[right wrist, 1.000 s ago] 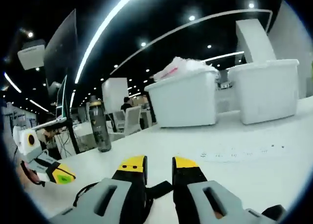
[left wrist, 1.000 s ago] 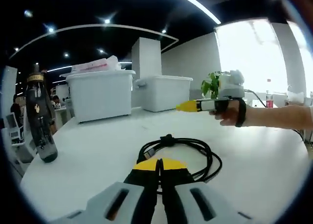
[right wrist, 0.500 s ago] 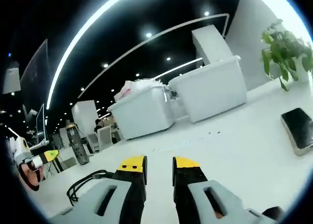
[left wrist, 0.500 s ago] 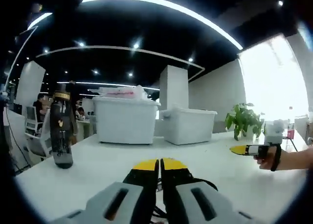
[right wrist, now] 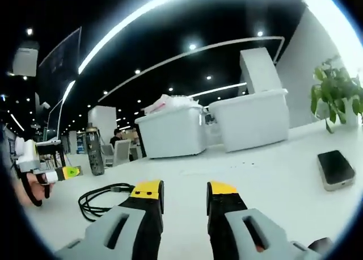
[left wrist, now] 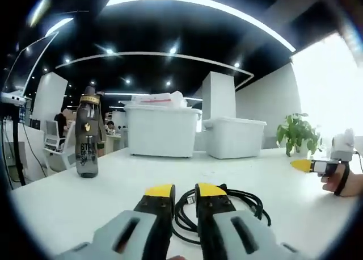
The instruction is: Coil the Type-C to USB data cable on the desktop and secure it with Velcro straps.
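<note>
- 1 coiled black data cable (left wrist: pixel 224 206) lying on white desktop (left wrist: pixel 113 186), just beyond left gripper (left wrist: pixel 185 190).
- 2 grippers, left and right gripper (right wrist: pixel 184 188), both released, empty.
- Step judged: coil formed; next, fasten Velcro strap.

Bystanders on the white table (left wrist: pixel 85 197)

Dark bottle (left wrist: pixel 87 136) stood at ten o'clock, two white bins (left wrist: pixel 159 132) at twelve, plant (right wrist: pixel 336 93) and phone (right wrist: pixel 334 168) at three.

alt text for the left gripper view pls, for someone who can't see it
The left tool, jaws slightly apart, points at a coiled black cable lying on a white table. A dark water bottle stands left, two white bins behind, and the right tool enters from the right.
</note>
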`<state>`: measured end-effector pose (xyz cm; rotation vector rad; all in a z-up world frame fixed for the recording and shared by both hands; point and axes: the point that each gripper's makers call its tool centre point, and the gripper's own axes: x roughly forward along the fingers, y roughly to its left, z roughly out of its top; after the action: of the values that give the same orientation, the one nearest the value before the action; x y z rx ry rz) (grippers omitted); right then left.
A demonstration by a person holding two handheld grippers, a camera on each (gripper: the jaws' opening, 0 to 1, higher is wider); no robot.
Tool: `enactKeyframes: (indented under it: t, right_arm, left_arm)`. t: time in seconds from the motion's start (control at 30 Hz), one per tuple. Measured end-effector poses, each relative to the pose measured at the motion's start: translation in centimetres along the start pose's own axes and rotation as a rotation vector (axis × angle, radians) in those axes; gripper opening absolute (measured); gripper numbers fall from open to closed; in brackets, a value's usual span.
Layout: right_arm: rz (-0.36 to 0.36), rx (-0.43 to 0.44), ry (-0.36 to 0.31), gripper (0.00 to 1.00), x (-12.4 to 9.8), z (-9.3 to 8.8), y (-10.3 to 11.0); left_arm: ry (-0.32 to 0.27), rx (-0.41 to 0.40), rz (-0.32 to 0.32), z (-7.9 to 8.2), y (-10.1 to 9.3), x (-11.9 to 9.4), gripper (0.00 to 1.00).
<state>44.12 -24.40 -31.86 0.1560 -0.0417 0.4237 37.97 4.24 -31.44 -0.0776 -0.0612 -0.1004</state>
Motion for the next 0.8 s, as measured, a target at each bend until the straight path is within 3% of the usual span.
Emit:
enactKeyframes:
  t: [0.17, 0.43, 0.53, 0.63, 0.8]
  right_arm:
    - [0.003, -0.061, -0.006, 0.35, -0.5, 0.3, 0.8]
    - [0.016, -0.059, -0.049, 0.45, -1.6, 1.3, 0.8]
    - [-0.001, -0.051, -0.030, 0.46, -1.7, 0.9, 0.3]
    - [0.001, -0.036, -0.024, 0.47, -2.2, 0.8, 0.3]
    - [0.000, -0.026, -0.019, 0.47, -2.7, 0.9, 0.2]
  left_arm:
    - [-0.010, 0.103, 0.011, 0.3, 0.2, 0.2, 0.20]
    - [-0.034, 0.113, -0.001, 0.9, -0.1, -0.2, 0.38]
    - [0.013, 0.129, 0.009, -0.3, 0.0, -0.2, 0.43]
    - [0.033, 0.162, 0.007, -1.0, -0.4, -0.1, 0.46]
    - [0.009, 0.168, 0.000, 0.0, -1.0, -0.9, 0.46]
